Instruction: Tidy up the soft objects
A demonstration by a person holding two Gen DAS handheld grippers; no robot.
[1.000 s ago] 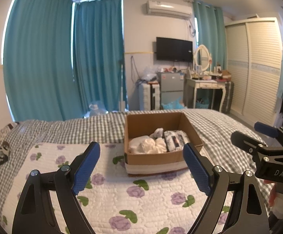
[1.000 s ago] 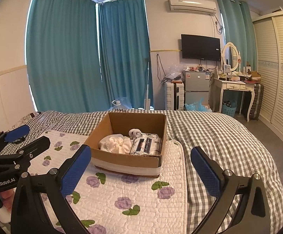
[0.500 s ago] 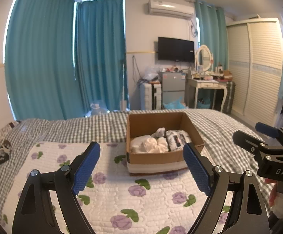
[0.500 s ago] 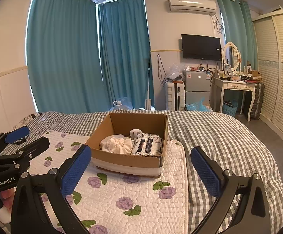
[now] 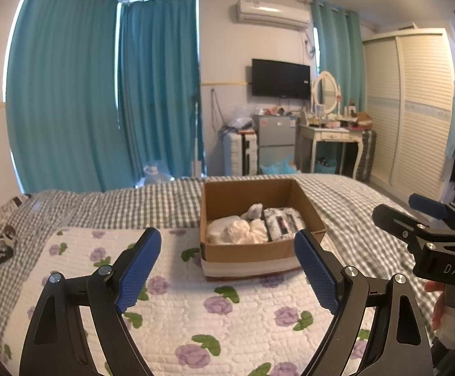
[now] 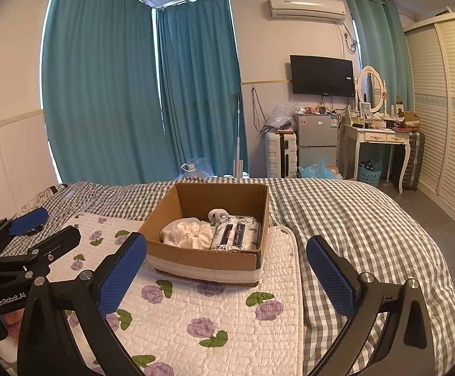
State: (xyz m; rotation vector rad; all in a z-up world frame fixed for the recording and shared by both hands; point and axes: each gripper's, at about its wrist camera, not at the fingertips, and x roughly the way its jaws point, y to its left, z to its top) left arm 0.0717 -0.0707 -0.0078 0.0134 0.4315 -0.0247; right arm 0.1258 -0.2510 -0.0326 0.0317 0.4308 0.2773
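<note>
Cardboard box [image 6: 208,260] on floral quilted mat [image 6: 215,313] on the bed [image 6: 368,228], white cloth [image 6: 186,233] and tissue packs [image 6: 237,233] inside, right gripper [image 6: 226,274] fingers [image 6: 122,271] spread wide before it

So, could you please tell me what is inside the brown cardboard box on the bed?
The brown cardboard box holds crumpled white cloth, a small grey-white rolled item and floral-wrapped tissue packs. Anything beneath them is covered.

Checked bed [image 6: 353,219], quilted mat [image 6: 196,307], box [image 6: 208,260]

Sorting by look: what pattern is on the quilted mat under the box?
White quilted mat with purple flowers and green leaves; clearest in the right wrist view.
</note>
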